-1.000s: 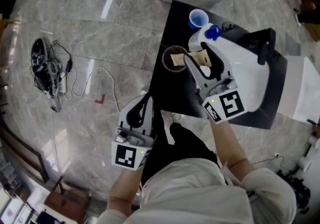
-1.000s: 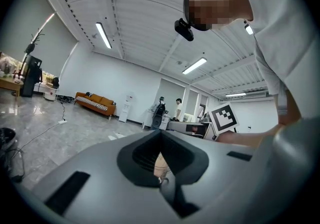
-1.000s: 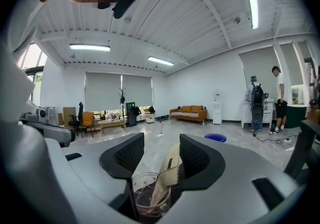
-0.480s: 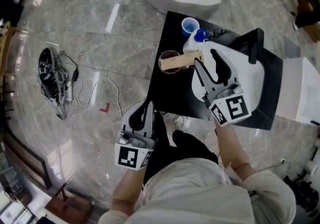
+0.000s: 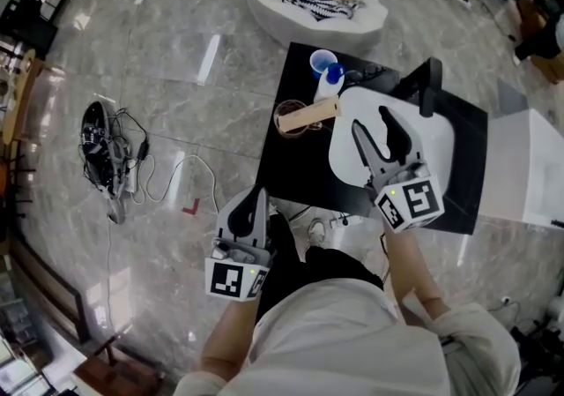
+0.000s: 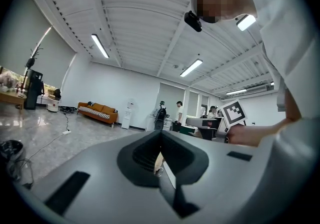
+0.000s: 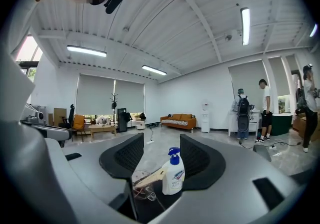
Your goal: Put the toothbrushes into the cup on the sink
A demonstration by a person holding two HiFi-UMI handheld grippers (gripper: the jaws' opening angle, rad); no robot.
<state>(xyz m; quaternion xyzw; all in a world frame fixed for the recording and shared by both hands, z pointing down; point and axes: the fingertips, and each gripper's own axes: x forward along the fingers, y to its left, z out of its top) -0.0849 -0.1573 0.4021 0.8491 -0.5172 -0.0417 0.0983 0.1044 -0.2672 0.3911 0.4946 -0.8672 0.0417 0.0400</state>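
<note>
Toothbrush [image 5: 310, 115] leans out of the clear cup [image 5: 287, 118] on the black worktop [image 5: 300, 175] left of the sink [image 5: 441, 149], its free end just beside the soap bottle [image 5: 331, 84], a blue cup [image 5: 322, 62] behind, while the right tongs [image 5: 372, 121] hover spread and empty over the basin and the left tongs [image 5: 257, 196] hang pressed together above the floor.
</note>
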